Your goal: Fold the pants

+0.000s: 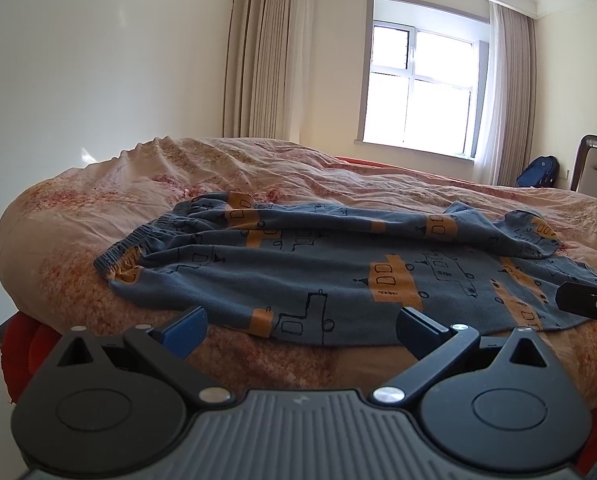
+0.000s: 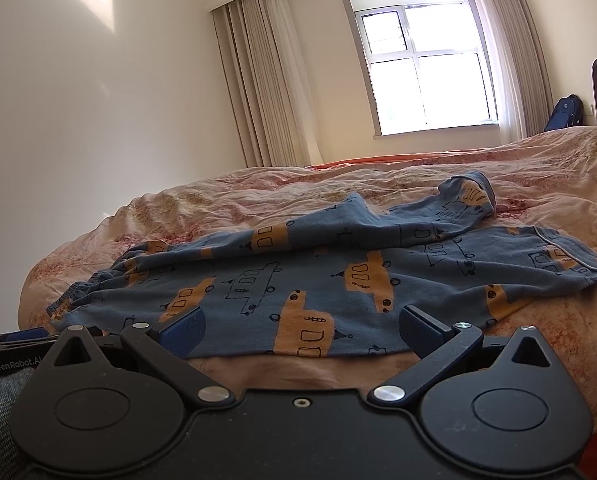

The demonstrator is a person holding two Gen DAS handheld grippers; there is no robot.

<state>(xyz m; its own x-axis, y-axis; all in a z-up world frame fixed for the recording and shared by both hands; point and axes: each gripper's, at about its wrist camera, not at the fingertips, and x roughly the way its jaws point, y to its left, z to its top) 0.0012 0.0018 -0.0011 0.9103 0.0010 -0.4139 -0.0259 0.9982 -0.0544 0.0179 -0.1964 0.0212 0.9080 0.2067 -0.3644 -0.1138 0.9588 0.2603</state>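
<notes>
While the blue pants (image 1: 330,276) with orange vehicle prints lie spread across the middle of the frame on the rumpled bed (image 1: 110,184), their elastic waistband (image 1: 138,240) sits at centre left and the legs run toward the right edge, one leg bunched behind the other. At the bottom, the left gripper (image 1: 300,330) has its fingers released wide just short of the near hem. The right gripper (image 2: 302,330) is likewise spread, grasping nothing.

Pants (image 2: 318,280) spread flat on bed (image 2: 558,168)
</notes>
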